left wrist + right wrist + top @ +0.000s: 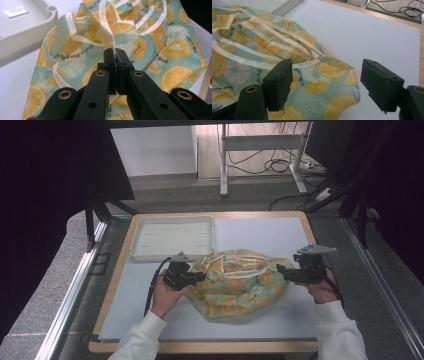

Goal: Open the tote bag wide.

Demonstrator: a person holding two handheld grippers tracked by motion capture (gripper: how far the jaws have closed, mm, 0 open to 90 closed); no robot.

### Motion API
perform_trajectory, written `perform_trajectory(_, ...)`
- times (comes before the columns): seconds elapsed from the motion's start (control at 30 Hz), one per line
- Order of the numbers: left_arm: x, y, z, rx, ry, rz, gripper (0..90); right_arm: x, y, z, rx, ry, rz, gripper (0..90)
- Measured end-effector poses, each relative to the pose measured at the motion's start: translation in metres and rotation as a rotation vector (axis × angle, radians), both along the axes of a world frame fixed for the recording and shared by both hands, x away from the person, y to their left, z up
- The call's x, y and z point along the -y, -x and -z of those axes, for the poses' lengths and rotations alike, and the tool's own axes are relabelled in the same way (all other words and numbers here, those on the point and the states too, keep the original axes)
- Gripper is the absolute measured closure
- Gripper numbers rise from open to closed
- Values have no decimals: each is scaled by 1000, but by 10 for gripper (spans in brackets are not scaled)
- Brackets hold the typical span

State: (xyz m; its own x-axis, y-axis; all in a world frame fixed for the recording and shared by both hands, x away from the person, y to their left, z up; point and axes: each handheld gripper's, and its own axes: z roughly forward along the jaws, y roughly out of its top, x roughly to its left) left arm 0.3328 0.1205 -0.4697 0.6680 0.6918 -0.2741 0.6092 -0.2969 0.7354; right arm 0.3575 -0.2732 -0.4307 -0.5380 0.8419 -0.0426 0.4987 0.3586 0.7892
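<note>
Both grippers black; left gripper [196, 277] trails a black cable, right gripper [284, 271] carries a grey three-cornered plate. Brass-coloured rivets behind the jaws. Right pads apparently frayed. White sleeves [137, 337] behind both.

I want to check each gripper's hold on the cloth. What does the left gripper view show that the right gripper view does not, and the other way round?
Left gripper view alone: the left gripper with its fingers shut on a pale trim strip of the fruit-print cloth, and the rounded corner of the white tray.

Right gripper view alone: the right gripper with its fingers wide apart over the cloth's edge, not pressing on it, plus cables on the floor beyond the table.

Both: the orange-slice cloth with its pale strips, lying on the white table top.
</note>
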Motion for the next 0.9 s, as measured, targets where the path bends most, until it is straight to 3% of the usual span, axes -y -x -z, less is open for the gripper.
perform_trajectory(0.47,0,0,0,-5,4,3,895,7,-20,3,-13,-3,34,272)
perform_trajectory(0.73,0,0,1,-7,3,5,894,10,-36,18,-71,11,47,285)
perform_trajectory(0.9,0,-1,1,-8,7,3,893,10,-38,25,-115,14,22,357)
